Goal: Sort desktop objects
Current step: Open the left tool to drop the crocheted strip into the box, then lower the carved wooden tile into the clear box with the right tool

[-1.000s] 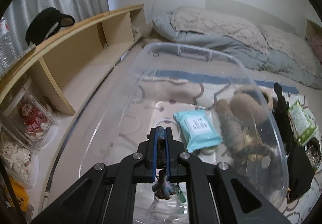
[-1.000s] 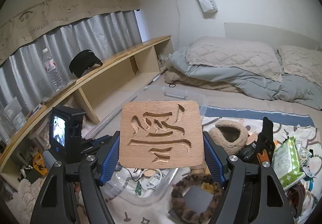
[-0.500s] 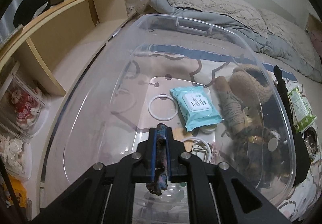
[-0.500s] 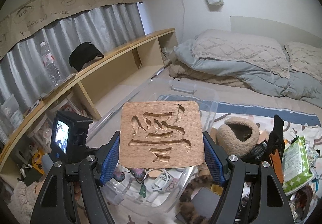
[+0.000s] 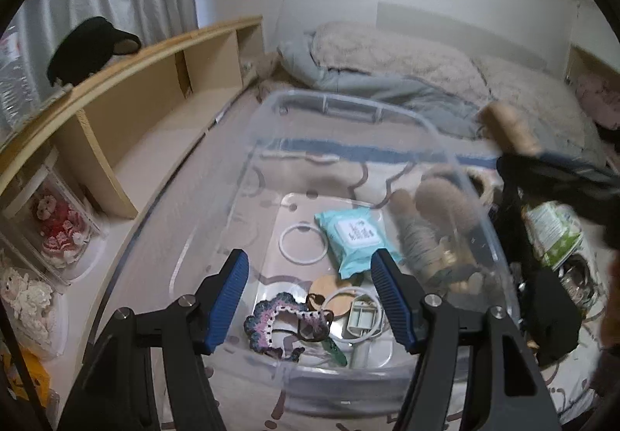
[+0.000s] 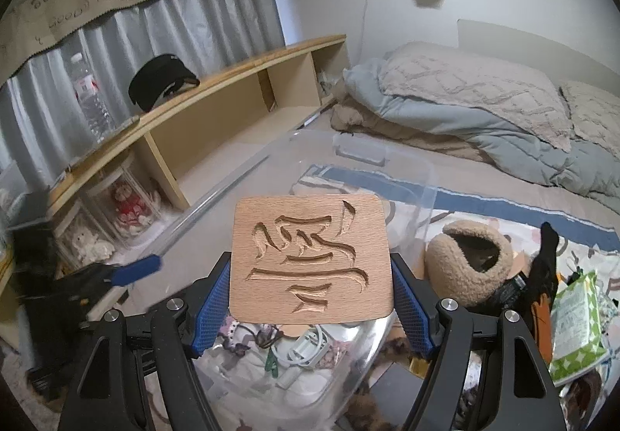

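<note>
Pinches a wooden plaque (image 6: 310, 256) in the right gripper (image 6: 310, 276), with the fingers (image 6: 211, 299) pressed on its left and right edges, near the lower corners. Stands upright between them, carved face to the camera, with most of the board above the fingertips. Hangs over the near part of the clear bin (image 6: 387, 159), not yet inside.

Judged stiff, flat and rather light; shows no bending under the squeeze, so no fear of crushing. Seems smooth on the edges, and held low, so may slip or swing if gripped loosely. Better to keep hold across the two side edges and to lower well before letting go; could knock hard on the plastic, or on the small things beneath, if dropped from high.

Has just been opening the left gripper (image 5: 310, 256); now spread wide, with nothing pinched. Looks down into the bin (image 5: 348, 109) at a crocheted scrunchie (image 5: 271, 322), lying on the bottom, below and between the fingers (image 5: 228, 295) but apart from both. Soft, limp and very light by the look; easy to take anywhere on its ruffle. Lies close to a cable (image 5: 348, 311), rings (image 5: 300, 245) and a wipes pack (image 5: 354, 237); leaves free floor at the far end, perhaps enough for the plaque.
</note>
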A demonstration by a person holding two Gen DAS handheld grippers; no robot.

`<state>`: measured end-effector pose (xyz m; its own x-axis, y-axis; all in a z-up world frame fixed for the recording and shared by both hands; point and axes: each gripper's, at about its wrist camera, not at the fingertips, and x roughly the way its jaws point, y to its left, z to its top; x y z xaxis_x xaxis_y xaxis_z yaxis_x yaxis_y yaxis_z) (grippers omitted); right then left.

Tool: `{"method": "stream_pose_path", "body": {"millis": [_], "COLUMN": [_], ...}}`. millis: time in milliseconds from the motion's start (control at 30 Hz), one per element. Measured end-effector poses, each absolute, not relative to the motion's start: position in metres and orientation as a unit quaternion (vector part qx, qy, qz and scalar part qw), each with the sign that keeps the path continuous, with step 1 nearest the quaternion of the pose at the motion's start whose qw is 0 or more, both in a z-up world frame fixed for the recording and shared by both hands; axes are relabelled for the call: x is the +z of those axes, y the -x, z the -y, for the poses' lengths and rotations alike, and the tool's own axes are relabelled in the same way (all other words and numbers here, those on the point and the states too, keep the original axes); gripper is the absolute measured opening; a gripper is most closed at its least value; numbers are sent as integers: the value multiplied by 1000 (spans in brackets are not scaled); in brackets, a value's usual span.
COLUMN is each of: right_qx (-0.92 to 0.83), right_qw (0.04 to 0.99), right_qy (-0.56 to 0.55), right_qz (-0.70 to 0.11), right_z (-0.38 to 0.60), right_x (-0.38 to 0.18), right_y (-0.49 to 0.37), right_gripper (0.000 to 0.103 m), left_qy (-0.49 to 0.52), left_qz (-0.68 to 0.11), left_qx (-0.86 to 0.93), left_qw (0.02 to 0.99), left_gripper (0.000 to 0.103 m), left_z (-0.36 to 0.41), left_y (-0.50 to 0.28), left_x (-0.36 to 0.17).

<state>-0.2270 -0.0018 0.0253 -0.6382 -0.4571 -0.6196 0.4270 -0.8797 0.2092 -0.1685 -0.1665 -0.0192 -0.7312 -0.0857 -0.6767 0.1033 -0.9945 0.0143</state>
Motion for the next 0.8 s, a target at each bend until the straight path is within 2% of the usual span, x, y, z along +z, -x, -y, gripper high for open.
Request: {"method": "stream_pose_path", "body": {"millis": [367,800], "right_qx": [-880,-849], "right_qw": [265,264], "right_qy": [-394,-456], "right_qz": [-25,-45], "right_z": [40,73], "right_x": [-11,-48], "right_y": [252,269], "right_gripper": [77,77], "left_qy": [-230,-133], "left_qz": [-54,-27], "left_qx": [-966,-982], "left_qw": [104,131], "left_gripper": [66,66], "left_z": [179,174], "left_y": [123,96], "left_x": [24,45]}}
